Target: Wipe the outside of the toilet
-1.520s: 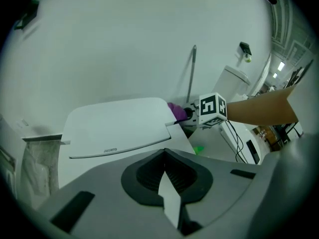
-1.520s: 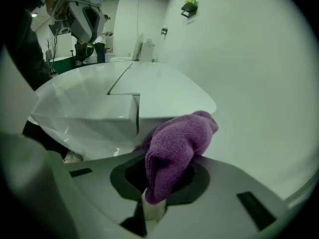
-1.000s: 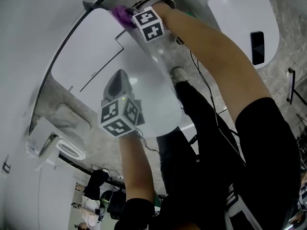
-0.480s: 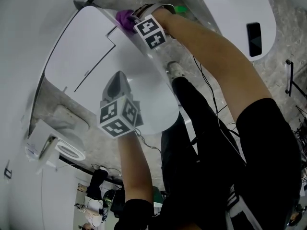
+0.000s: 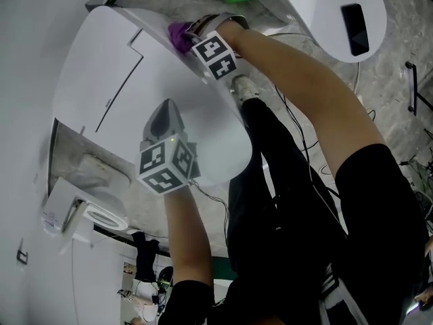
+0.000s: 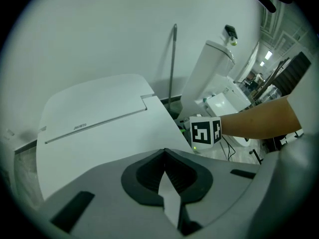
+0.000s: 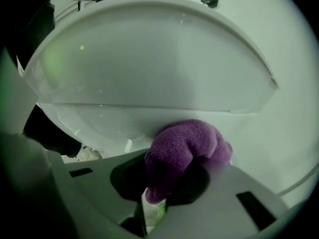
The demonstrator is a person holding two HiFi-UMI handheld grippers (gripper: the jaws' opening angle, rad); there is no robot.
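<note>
Cloth [image 7: 187,146], barely seen overhead, fills right gripper [image 7: 162,185] against toilet [image 7: 149,68].

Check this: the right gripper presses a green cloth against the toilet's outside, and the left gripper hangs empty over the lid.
Wrong colour: the cloth is purple, not green, as the right gripper view shows. The right gripper does press it against the toilet, and the left gripper is empty over the lid.
</note>
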